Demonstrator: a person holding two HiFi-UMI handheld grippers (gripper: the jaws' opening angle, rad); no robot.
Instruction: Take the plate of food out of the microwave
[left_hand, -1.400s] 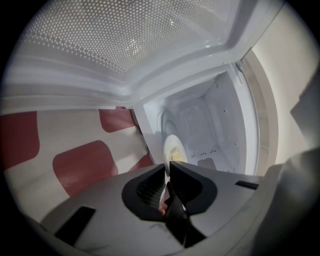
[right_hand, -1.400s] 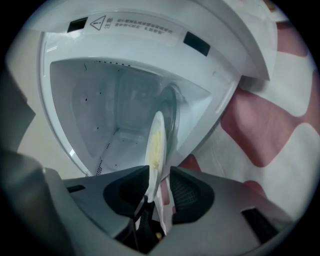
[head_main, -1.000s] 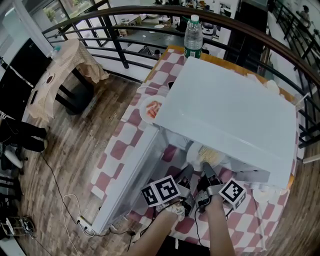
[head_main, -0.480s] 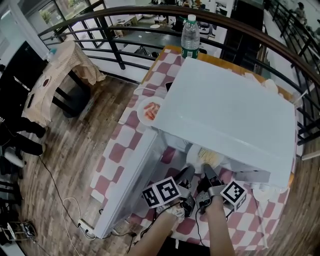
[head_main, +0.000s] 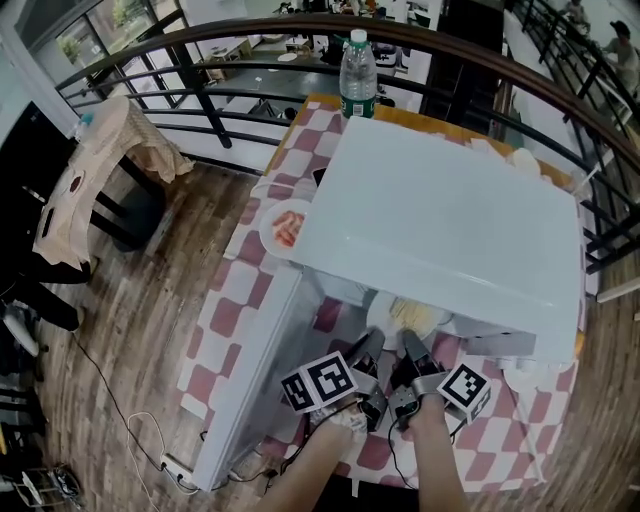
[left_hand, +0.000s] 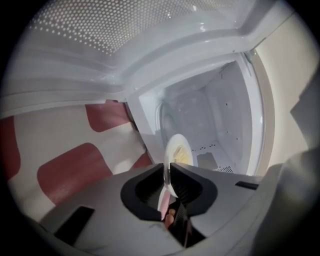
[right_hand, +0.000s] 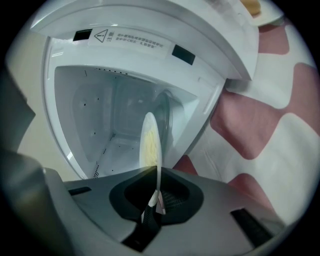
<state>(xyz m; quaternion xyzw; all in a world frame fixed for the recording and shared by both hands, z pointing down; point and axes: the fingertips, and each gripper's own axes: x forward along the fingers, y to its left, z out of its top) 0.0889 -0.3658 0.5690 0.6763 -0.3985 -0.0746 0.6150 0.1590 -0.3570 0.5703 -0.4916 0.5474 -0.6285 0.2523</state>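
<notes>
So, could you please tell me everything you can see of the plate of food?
The plate is round, white and looks ceramic, with pale yellow food heaped on it; what the food is I cannot tell. It lies roughly level at the open mouth of the microwave, its far part hidden under the microwave's top in the head view. The left hand-held gripper, whose jaws have just been closing, and the right hand-held gripper each pinch its near rim.

Counted around one microwave (head_main: 440, 240)
One bottle (head_main: 357, 62) behind; two plates, front plate (head_main: 400, 318) at its mouth, side plate (head_main: 283, 226) left; left gripper (head_main: 368, 350), right gripper (head_main: 412, 348) in front.
</notes>
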